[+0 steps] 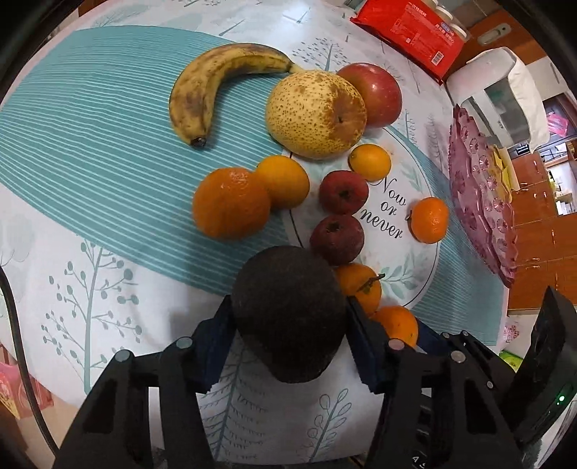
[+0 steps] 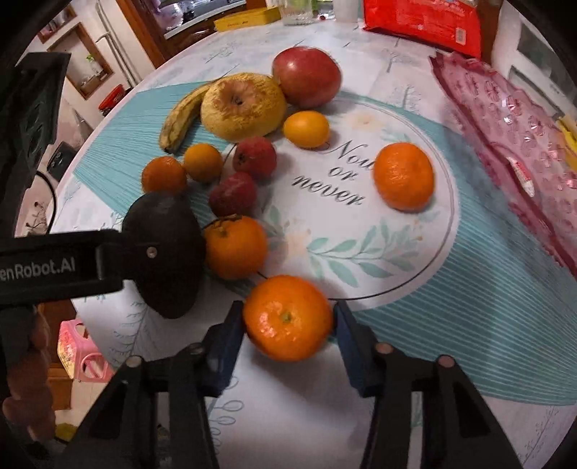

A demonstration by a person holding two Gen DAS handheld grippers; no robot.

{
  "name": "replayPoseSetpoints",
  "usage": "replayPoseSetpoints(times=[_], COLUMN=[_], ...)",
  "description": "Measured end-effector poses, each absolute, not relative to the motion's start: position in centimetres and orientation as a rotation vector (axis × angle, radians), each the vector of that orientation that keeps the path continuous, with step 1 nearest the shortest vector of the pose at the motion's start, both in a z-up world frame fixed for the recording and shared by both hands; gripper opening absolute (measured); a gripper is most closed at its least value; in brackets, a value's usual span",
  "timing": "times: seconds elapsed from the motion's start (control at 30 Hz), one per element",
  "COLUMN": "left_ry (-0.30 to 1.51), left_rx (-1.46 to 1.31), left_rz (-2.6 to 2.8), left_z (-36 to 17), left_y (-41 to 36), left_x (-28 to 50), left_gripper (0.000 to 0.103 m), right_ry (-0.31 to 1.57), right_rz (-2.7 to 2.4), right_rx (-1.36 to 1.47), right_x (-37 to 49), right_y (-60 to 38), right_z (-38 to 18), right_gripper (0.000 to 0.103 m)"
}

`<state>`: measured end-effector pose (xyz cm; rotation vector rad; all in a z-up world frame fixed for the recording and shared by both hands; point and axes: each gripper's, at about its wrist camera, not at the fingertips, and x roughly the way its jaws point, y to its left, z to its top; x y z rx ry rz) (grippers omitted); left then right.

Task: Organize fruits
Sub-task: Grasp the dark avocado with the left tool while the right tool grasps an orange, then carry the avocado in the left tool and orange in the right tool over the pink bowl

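Dark avocado (image 1: 288, 317) clamped by left gripper (image 1: 288, 324); right gripper (image 2: 287, 321) pinches tangerine (image 2: 287, 317); neighbouring tangerine (image 2: 235, 247) crowds both.

red packet (image 1: 414, 32) lies near a pink stool (image 2: 84, 355).

Tablecloth (image 1: 108, 151): smooth printed cloth, matt, teal stripes and pale tree motifs.
Avocado (image 1: 288, 317): dark, rough, pebbled skin, dull finish.
Held mandarin (image 2: 287, 317): bright orange peel, finely dimpled, glossy with highlights.
Banana (image 1: 216, 83): yellow peel, matt, heavily brown-speckled.
Pear (image 1: 315, 113): pale yellow skin, dry-looking, freckled with russet patches.
Large apple (image 1: 378, 93): red, smooth, waxy sheen.
Small red fruits (image 1: 342, 193): deep red skin, faintly dull.
Dish (image 1: 479, 202): pink translucent ware with pressed flower pattern, shiny; glass or plastic cannot be told.
Packet (image 1: 411, 32): red glossy plastic wrapper.
Left gripper (image 1: 288, 346): black matt plastic frame, blue pads.
Right gripper (image 2: 287, 335): same black matt plastic.
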<state>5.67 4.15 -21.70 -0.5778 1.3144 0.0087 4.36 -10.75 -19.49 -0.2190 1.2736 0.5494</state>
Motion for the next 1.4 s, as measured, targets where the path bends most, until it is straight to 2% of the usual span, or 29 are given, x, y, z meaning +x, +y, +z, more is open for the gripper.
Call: replayPoseSetpoints(times=[0.37, 0.57, 0.87, 1.13, 1.27, 1.4], left_ry=[1.361, 1.281, 1.109, 0.962, 0.942, 0.965], left_rx=[-0.483, -0.381, -0.189, -0.035, 0.037, 0.108], left_rz=[0.042, 0.007, -0.204, -0.350, -0.378, -0.397], left_z=[-20.3, -16.5, -7.7, -0.2, 0.9, -0.2], left_y=[6.5, 5.6, -0.1, -6.6, -9.8, -12.9], left_x=[3.7, 3.8, 7.6, 14.1, 17.3, 20.6], left_gripper=[0.056, 0.056, 0.056, 0.056, 0.057, 0.057], right_ry=[1.272, 1.226, 1.089, 0.962, 0.921, 0.920], right_rz=[0.544, 0.534, 0.445, 0.256, 0.127, 0.017], right_rx=[-0.188, -0.166, -0.069, 0.005, 0.037, 0.134], right_x=[4.6, 5.0, 6.3, 9.7, 12.5, 15.5], right_y=[-11.5, -12.0, -15.7, -22.0, -25.1, -28.3], right_z=[-19.1, -17.2, -10.9, -5.4, -3.7, -3.0], right_gripper=[0.046, 0.046, 0.046, 0.046, 0.046, 0.046])
